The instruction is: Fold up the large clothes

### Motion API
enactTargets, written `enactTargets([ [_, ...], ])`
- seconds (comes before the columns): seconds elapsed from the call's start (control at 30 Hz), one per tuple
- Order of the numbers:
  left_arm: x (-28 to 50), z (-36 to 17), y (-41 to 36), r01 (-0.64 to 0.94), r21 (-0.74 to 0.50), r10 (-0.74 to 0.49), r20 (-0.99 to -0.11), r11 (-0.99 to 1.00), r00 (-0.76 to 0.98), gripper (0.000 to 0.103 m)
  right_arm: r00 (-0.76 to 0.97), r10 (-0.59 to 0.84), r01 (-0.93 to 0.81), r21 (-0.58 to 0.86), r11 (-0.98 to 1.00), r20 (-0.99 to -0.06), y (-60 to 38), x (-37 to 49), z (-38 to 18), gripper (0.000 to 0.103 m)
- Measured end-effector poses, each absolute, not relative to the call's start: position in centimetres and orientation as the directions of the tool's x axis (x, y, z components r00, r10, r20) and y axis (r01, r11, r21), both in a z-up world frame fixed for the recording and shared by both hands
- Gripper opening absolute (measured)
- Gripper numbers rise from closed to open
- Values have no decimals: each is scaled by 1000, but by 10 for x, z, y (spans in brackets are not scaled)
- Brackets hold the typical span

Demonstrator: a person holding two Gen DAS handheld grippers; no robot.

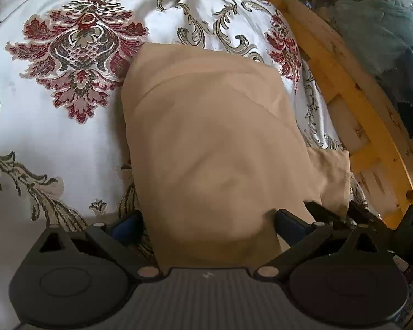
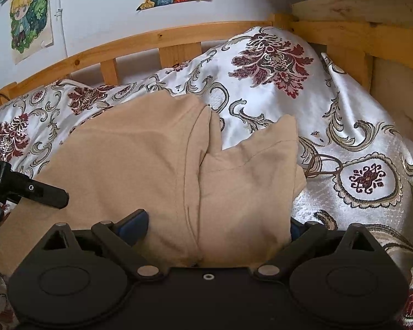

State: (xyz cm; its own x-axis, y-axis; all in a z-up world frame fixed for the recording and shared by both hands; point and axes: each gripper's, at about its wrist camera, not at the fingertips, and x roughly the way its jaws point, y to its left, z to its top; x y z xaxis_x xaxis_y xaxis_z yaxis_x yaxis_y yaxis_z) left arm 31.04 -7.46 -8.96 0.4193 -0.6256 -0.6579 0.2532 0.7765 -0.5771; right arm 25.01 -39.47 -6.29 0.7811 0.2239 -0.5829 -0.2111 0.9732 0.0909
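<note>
Lying across a white bedspread [image 1: 55, 137] with red and grey floral figures, one tan garment [image 1: 206, 137] fills the near middle of both views. From the left wrist its far edge runs straight and folded, with bare bedspread open to the left and beyond; on the right the cloth ends close to the wooden bed rail [image 1: 330, 63]. The left gripper [image 1: 206, 220] has its two blue-padded fingers spread wide, the garment passing between them and over the near edge. The right gripper [image 2: 217, 225] likewise stands spread, its left pad showing and the right one mostly hidden behind the cloth draped between them.

Only the right wrist view shows the garment's seam and a raised corner flap [image 2: 278, 137], the slatted rail [image 2: 165, 38] along the far side, and two drawings [image 2: 30, 13] taped to the wall. It also catches a finger of the left gripper at the left edge, over the cloth. Open bedspread lies to the right there.
</note>
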Motion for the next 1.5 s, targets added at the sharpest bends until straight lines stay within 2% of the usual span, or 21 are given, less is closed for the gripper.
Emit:
enactTargets([
  [0.03,311,-87,-77,252,-565,-615,-670,785,415,103,786,216,-206,83,975,-580,-396,250,-62,83],
  [0.1,310,-80,-86,269,-529,-593,-692,805,413,99,787,217,-200,93,975,-578,-400,251,-59,66],
  [0.13,308,-75,-92,274,-494,-565,-707,825,424,98,786,224,-199,107,974,-577,-402,250,-58,61],
  [0.2,301,-65,-100,284,-437,-521,-724,854,452,89,783,238,-210,115,971,-575,-401,248,-55,36],
  [0.23,297,-60,-104,287,-406,-497,-730,868,469,86,786,240,-221,104,970,-570,-399,245,-53,29],
  [0.27,292,-54,-108,287,-372,-469,-733,883,493,81,796,240,-233,86,969,-556,-394,240,-50,16],
  [0.4,263,-28,-127,322,-229,-385,-700,919,602,65,860,219,-278,-63,959,-461,-370,214,-38,6],
  [0.57,237,3,-115,351,-124,-349,-619,928,704,57,894,255,-315,-112,942,-367,-338,197,-12,4],
  [0.63,237,13,-104,344,-80,-322,-591,936,740,56,896,275,-318,-72,945,-348,-322,202,2,3],
  [0.7,239,24,-81,302,-73,-288,-570,951,770,56,900,300,-324,-24,946,-315,-298,213,14,3],
  [0.83,249,41,-26,178,-66,-185,-548,982,816,56,897,371,-400,-86,912,-241,-236,234,29,3],
  [0.93,261,38,15,81,-32,-84,-579,996,811,60,868,420,-452,-68,890,-264,-198,267,26,3],
  [1.03,283,11,47,-32,6,27,-684,999,729,64,823,421,-462,-20,886,-382,-176,310,3,10],
  [1.07,290,-3,57,-68,0,48,-719,998,693,67,813,406,-454,-18,891,-417,-171,319,-8,16],
  [1.13,286,-20,78,-141,-94,33,-709,985,704,72,812,351,-425,-62,903,-466,-164,331,-27,18],
  [1.2,280,-26,90,-185,-186,7,-688,965,726,76,802,328,-408,-57,911,-500,-165,335,-34,25],
  [1.27,277,-26,86,-183,-173,18,-679,968,734,78,796,343,-393,4,919,-499,-178,332,-33,30],
  [1.3,277,-25,82,-178,-150,29,-679,972,733,81,797,348,-389,21,921,-494,-183,330,-31,38],
  [1.37,272,-19,72,-176,-114,51,-686,978,726,85,804,353,-387,30,922,-478,-192,322,-28,46],
  [1.43,269,-12,63,-190,-108,62,-695,976,716,90,811,359,-390,31,920,-462,-198,315,-21,50],
  [1.5,259,-6,61,-202,-113,69,-692,973,719,94,816,371,-393,45,919,-443,-203,303,-15,57],
])
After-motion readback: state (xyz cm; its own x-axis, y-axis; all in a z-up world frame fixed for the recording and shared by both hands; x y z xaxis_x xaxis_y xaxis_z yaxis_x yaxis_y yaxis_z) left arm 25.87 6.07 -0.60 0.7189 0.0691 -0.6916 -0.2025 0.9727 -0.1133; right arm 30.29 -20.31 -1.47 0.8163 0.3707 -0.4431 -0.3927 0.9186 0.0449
